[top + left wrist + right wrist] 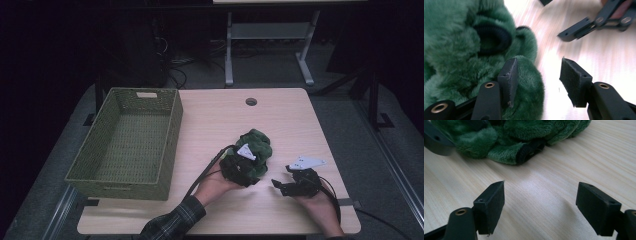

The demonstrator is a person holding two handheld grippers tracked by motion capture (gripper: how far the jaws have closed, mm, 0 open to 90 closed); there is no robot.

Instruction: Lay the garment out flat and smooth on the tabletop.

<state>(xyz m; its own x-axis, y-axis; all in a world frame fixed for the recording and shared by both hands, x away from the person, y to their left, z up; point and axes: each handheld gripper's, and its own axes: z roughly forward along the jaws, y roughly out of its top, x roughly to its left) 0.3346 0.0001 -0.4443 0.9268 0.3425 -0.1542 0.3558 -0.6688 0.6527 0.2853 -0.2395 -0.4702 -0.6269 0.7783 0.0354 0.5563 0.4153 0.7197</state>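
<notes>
A crumpled green fleecy cloth [257,145] with black ribbed trim [491,38] lies on the wooden table [215,117], right of centre. My left gripper [243,171] sits at the cloth's near edge. In the left gripper view it [537,68] is open, its left pad against the fleece [461,50] and a fold of fleece partly between the jaws. My right gripper [281,185] rests low on the table to the right, apart from the cloth. In the right gripper view it [540,193] stands open over bare wood, the cloth [506,135] just beyond.
A green woven basket [170,145] stands empty at the table's left side, reaching its far and near edges. A round cable hole [251,101] is near the far edge. The right gripper's jaw [579,28] crosses the top of the left gripper view.
</notes>
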